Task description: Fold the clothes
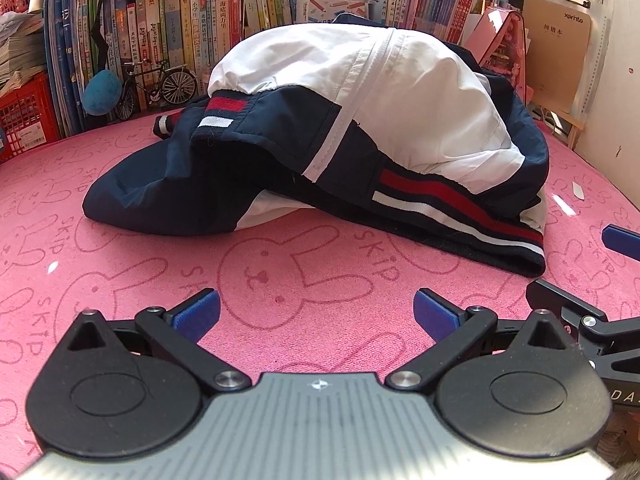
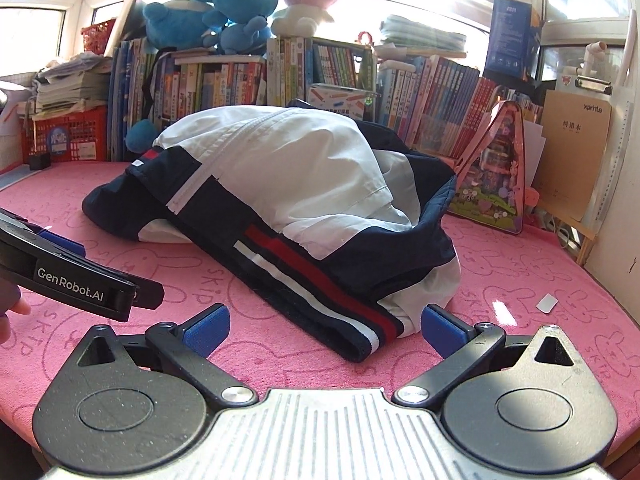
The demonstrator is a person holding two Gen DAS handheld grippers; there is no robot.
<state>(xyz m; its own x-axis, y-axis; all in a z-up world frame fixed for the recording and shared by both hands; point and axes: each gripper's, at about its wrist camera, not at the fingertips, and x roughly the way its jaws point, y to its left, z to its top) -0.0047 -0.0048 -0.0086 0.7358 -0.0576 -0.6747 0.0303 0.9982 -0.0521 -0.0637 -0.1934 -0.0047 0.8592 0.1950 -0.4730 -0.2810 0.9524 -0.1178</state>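
Navy-and-white jacket is lying crumpled in a heap on the pink bunny-print table mat, white panels bulging on top, red-and-white striped ribbed hem trailing toward the near edge. Nothing folded yet, by the look of it.

Key relation: the heap is sitting straight ahead of both tongs, long axis running diagonally from far-left to near-right. The striped hem end is the nearest part. In the right wrist view that hem corner is lying just in front of the right gripper, roughly in line with the gap between its blue pads, not touching. The left gripper is pointing at bare mat, with the jacket's navy edge further ahead. So the right hand is looking nearer to the cloth.

Both grippers are standing wide apart, nothing between the fingers. Both are angling downward toward the mat, side by side, the left one showing at the left edge of the right wrist view, with a bit of the person's hand behind it.

Likely next: right one taking the hem corner to pull the jacket flat — a guess only.

Books and plush toys are crowding the back, well apart from the work.
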